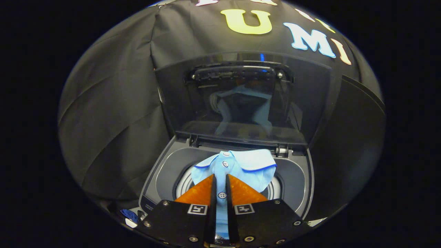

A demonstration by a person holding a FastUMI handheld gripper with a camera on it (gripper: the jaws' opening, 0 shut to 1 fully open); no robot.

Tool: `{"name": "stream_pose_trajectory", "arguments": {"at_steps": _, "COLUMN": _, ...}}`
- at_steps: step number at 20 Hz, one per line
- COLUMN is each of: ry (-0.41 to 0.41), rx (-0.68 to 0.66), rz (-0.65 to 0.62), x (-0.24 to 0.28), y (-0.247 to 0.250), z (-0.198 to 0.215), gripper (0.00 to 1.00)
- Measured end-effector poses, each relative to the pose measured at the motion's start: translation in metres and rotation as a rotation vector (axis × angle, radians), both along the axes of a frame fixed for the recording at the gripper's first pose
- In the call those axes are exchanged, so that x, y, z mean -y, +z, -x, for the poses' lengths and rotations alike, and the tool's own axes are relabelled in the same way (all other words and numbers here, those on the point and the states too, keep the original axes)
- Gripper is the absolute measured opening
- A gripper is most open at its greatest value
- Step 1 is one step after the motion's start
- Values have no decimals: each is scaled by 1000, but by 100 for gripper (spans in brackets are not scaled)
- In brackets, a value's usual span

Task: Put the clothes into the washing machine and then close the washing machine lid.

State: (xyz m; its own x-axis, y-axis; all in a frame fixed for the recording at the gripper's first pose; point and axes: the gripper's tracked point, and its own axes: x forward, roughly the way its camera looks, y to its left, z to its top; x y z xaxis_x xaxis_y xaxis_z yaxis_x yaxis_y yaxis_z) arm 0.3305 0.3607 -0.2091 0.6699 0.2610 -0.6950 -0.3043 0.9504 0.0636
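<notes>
Gripper (220, 184): I see its fingers clenched on the shirt placket.
Shirt (241, 165): light blue, hanging over the drum opening of the washing machine (165, 168).
Lid (310, 100): standing open behind, reflecting the shirt.

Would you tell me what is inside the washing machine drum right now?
A light blue shirt hangs into the drum, pinched between the gripper fingers. It covers the drum's bottom.
</notes>
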Motion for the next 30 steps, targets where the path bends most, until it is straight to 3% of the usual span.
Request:
{"name": "stream_pose_trajectory", "arguments": {"at_steps": 1, "ry": 3, "rx": 7, "rz": 10, "x": 1, "y": -1, "z": 2, "gripper": 22}}
{"name": "stream_pose_trajectory", "arguments": {"at_steps": 6, "ry": -26, "rx": 40, "rz": 25, "x": 4, "y": 4, "z": -2, "gripper": 94}}
{"name": "stream_pose_trajectory", "arguments": {"at_steps": 9, "ry": -29, "rx": 99, "rz": 37, "x": 6, "y": 16, "z": -4, "gripper": 96}}
{"name": "stream_pose_trajectory", "arguments": {"at_steps": 19, "ry": -36, "rx": 481, "rz": -24, "x": -9, "y": 136, "z": -45, "gripper": 95}}
{"name": "stream_pose_trajectory", "arguments": {"at_steps": 30, "ry": -131, "rx": 567, "rz": -71, "x": -20, "y": 191, "z": -112, "gripper": 95}}
